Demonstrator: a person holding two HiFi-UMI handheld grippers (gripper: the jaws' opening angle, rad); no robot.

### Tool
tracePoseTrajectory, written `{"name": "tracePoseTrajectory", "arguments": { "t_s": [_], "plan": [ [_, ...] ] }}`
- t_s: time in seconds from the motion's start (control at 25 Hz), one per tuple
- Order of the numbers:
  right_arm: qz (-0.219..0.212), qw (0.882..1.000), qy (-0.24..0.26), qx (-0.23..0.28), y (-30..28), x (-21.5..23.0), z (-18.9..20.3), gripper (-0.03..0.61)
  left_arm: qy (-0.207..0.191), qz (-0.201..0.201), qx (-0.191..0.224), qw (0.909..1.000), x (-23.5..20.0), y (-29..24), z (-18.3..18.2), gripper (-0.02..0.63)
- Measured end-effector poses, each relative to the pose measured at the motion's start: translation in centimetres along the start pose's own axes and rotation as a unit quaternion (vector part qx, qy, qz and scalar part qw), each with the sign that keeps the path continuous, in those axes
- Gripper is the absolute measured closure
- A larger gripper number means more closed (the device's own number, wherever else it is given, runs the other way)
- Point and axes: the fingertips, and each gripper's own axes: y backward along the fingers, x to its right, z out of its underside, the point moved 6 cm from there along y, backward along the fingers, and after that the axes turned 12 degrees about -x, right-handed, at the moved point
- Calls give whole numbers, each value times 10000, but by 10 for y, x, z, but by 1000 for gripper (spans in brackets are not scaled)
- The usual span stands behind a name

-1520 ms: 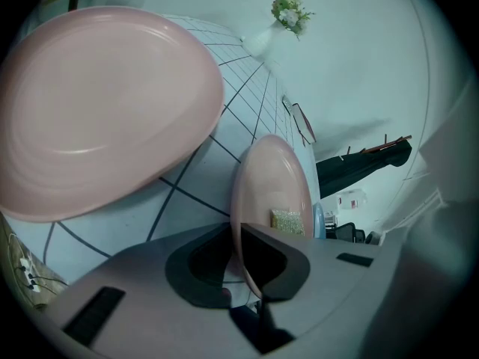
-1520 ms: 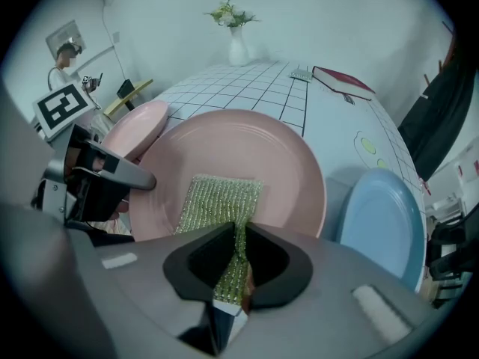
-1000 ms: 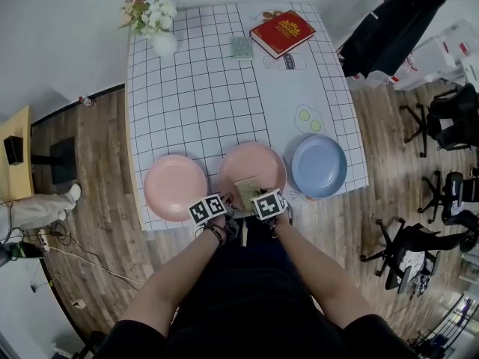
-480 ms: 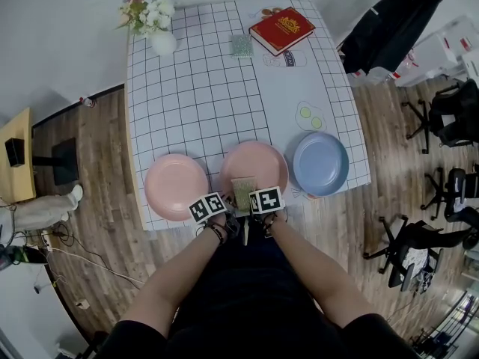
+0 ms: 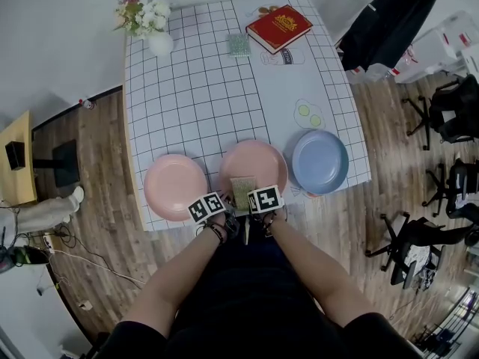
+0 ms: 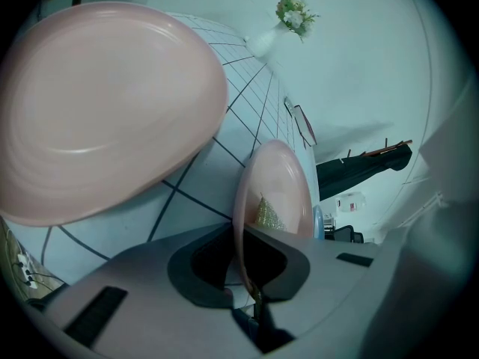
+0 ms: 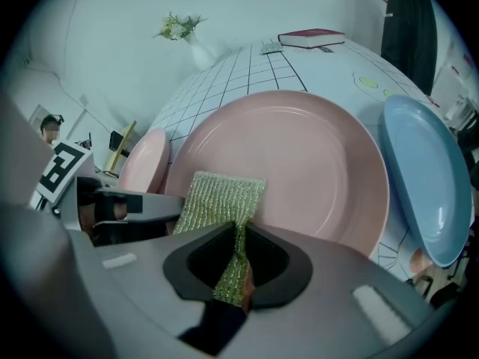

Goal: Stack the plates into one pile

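Observation:
Three plates sit in a row along the near edge of the checked table (image 5: 194,96): a pink one on the left (image 5: 175,186), a pink one in the middle (image 5: 254,161) and a blue one on the right (image 5: 320,161). My left gripper (image 6: 243,256) is shut on the near rim of the middle pink plate (image 6: 273,193), with the left pink plate (image 6: 105,111) beside it. My right gripper (image 7: 238,264) is shut on a green-gold scouring sponge (image 7: 223,197) that lies on the middle plate (image 7: 314,163). The blue plate (image 7: 423,178) lies to its right.
A white vase of flowers (image 5: 153,32), a small green square pad (image 5: 239,45) and a red book (image 5: 281,27) stand at the table's far end. Office chairs (image 5: 449,118) and a dark coat (image 5: 389,21) are on the right, over wooden floor.
My right gripper has rolled and shifted slightly left, dragging the sponge a little across the middle plate. The left gripper has kept still on the plate's rim.

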Motion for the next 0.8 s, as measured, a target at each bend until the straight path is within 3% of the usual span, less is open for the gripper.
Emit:
{"name": "tracePoseTrajectory", "arguments": {
  "t_s": [0.48, 0.8],
  "plan": [
    [519, 9941, 949, 71, 8, 14, 5, 522, -57, -29, -7, 10000, 1, 0, -2, 597],
    [1171, 9806, 1558, 199, 22, 37, -2, 522, -92, -42, -19, 9999, 1, -1, -3, 597]
  ]
}}
